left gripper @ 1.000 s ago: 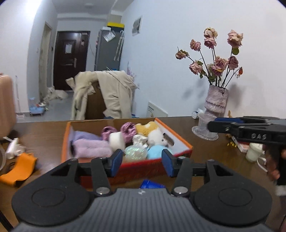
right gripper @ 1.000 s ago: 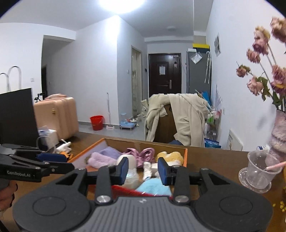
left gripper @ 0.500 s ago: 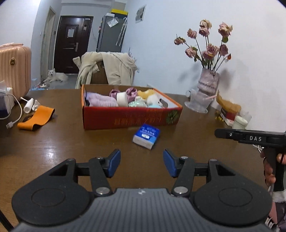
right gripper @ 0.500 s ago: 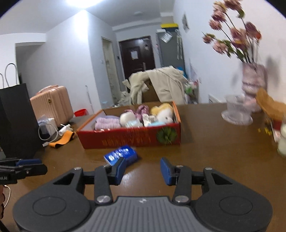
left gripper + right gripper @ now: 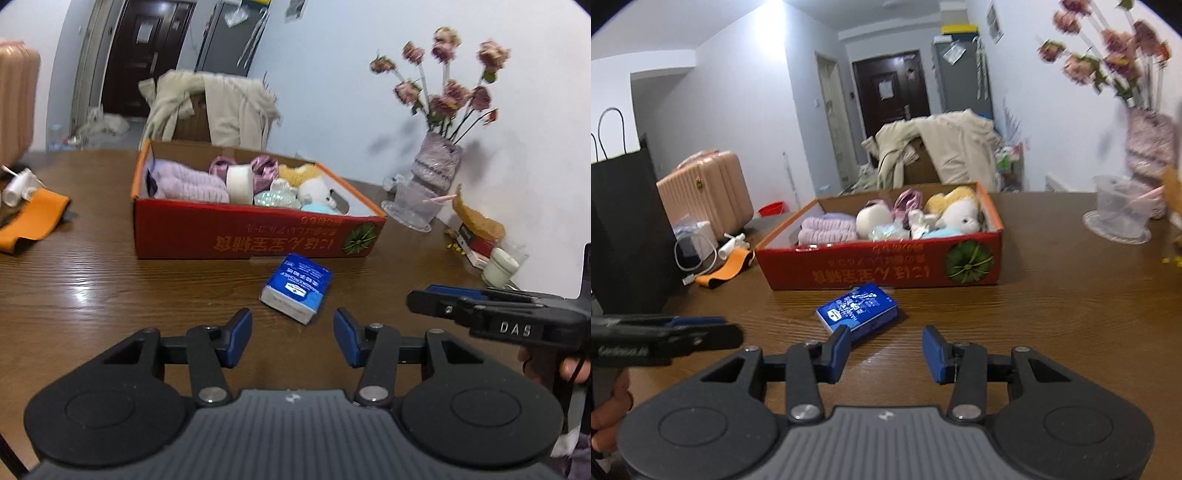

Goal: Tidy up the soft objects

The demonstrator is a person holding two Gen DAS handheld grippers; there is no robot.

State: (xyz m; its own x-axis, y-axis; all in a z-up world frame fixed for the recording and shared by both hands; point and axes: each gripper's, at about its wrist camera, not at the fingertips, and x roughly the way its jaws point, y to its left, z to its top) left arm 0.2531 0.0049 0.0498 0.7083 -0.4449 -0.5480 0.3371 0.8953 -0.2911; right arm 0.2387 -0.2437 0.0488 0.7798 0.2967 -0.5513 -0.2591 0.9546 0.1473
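A red cardboard box stands on the brown table, filled with soft things: a lilac knit piece, pink scrunchies, a white plush toy, a yellow plush. A blue tissue pack lies on the table in front of the box. My left gripper is open and empty, just short of the pack. My right gripper is open and empty, low over the table, right of the pack.
An orange strap and a white tube lie at the table's left. A vase of dried roses, a clear cup, snack boxes and a small white jar stand at the right. A black bag stands far left.
Both grippers pulled back from over the box and came down low toward the table. The box now lies farther off, and the blue tissue pack sits just ahead of both open grippers.
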